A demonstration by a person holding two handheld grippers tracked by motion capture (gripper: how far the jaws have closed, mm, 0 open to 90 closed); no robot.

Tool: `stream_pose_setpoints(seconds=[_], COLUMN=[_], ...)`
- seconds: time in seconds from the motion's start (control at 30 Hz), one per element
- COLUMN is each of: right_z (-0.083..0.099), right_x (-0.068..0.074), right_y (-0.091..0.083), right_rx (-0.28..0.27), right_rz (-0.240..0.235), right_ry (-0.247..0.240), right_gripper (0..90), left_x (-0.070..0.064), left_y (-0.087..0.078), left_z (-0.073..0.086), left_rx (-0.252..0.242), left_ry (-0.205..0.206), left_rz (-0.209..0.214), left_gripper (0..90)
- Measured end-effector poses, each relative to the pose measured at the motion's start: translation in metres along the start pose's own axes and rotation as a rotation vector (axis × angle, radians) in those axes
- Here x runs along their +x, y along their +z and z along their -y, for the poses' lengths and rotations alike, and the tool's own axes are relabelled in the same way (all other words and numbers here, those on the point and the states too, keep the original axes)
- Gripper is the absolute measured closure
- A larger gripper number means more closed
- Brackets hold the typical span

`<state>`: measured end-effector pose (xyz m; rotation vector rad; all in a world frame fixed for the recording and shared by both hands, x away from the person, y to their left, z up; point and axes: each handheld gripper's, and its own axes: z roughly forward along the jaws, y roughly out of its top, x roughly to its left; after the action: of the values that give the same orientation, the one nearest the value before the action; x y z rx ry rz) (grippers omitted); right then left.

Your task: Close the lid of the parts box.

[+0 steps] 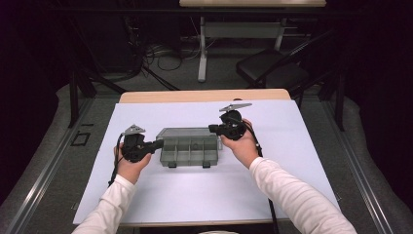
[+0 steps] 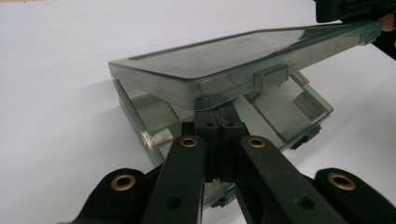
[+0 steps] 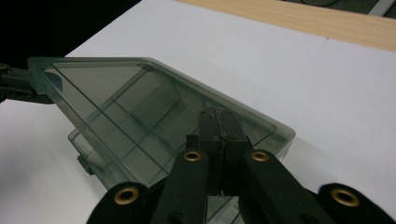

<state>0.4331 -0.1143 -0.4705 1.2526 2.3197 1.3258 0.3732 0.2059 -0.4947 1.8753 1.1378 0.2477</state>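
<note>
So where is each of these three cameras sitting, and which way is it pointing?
High view: above the person's side, looking forward and down on the table; forearms, hands, left gripper and right gripper show.
Left gripper view: rides that gripper, looking along its closed jaws at the half-open box.
Right gripper view: rides that gripper, looking down through the lid.
All share the clear compartment box.

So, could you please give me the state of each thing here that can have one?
Compartment box: on the white sheet, empty as far as can be seen.
Lid: partly raised, tilted over the box.
Front latches: undone.
Left gripper: jaws shut, at the lid's edge.
Right gripper: jaws shut, at the lid's far end.
</note>
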Motion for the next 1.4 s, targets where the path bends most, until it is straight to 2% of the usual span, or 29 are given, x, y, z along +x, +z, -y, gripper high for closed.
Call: stream_pose_setpoints(seconds=[0.23, 0.63, 0.73, 0.97, 1.2, 1.4], right_z=[0.015, 0.037, 0.04, 0.044, 0.047, 0.052], right_x=[-0.003, -0.003, -0.003, -0.002, -0.002, -0.002], right_y=[0.004, 0.009, 0.01, 0.013, 0.016, 0.017], right_rx=[0.018, 0.05, 0.051, 0.049, 0.058, 0.068], right_rz=[-0.021, -0.043, -0.046, -0.056, -0.059, -0.061], right_ry=[0.011, 0.035, 0.039, 0.042, 0.046, 0.054], right_gripper=[90.0, 90.0, 90.0, 90.0, 90.0, 90.0], left_x=[-0.002, -0.001, 0.0, 0.0, -0.003, -0.007], left_y=[0.001, 0.008, 0.006, 0.005, -0.003, -0.012], left_z=[0.017, 0.041, 0.043, 0.047, 0.054, 0.051], left_rx=[0.007, 0.072, 0.061, 0.081, 0.094, 0.075], left_ry=[0.013, 0.003, -0.012, -0.018, -0.013, -0.005], left_rz=[-0.006, -0.005, 0.001, 0.008, 0.016, 0.019], left_gripper=[90.0, 90.0, 90.0, 90.0, 90.0, 90.0])
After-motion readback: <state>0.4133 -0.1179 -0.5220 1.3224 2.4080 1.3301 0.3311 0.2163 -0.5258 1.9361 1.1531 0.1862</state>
